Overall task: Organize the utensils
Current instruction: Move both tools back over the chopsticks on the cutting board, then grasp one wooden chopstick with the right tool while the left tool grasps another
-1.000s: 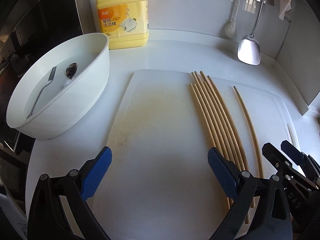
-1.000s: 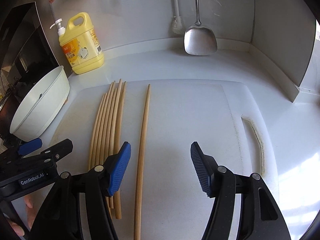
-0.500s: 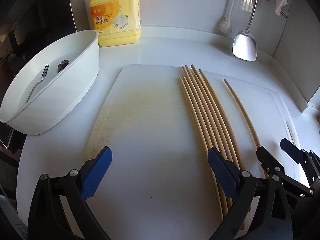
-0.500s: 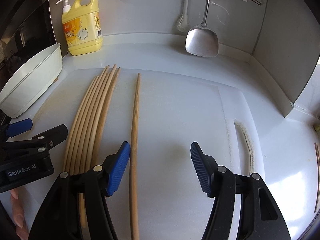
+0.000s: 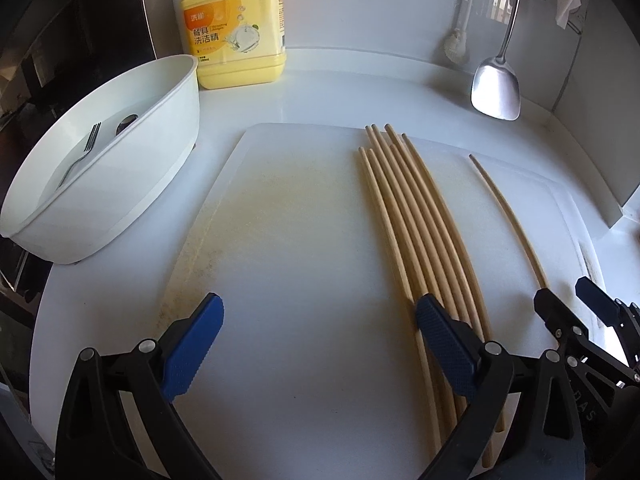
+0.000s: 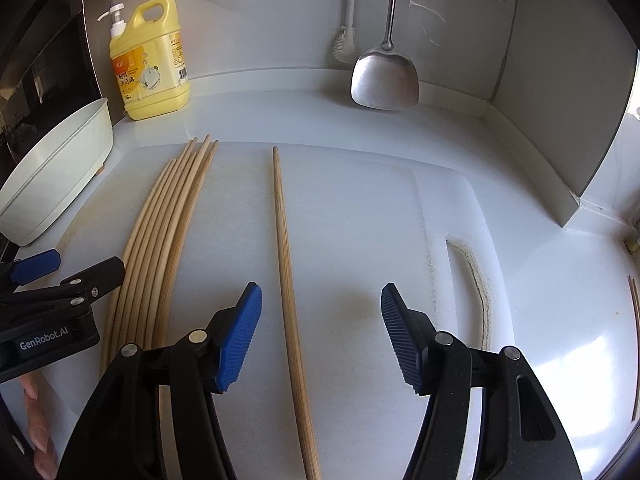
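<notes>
Wooden chopsticks (image 5: pixel 420 232) are seen in a neat bunch on the white board (image 5: pixel 280 240), with one loose chopstick (image 5: pixel 508 216) apart. The left gripper (image 5: pixel 318 340) is held wide open, empty.

From the right wrist, the loose chopstick is seen between the open right gripper (image 6: pixel 320 336) pads (image 6: pixel 240 336), not yet pinched. It is probably left to be joined.

My grippers' black arms end in blue ribbed pads (image 6: pixel 240 336); pale tan chopsticks (image 5: pixel 420 216) lie on a white cutting board (image 5: pixel 280 280) stained yellowish at centre; upper left, a yellow detergent bottle (image 5: pixel 236 28) with orange label; at left a white basin (image 5: pixel 120 184); upper right, a silver spatula (image 6: pixel 384 80)
</notes>
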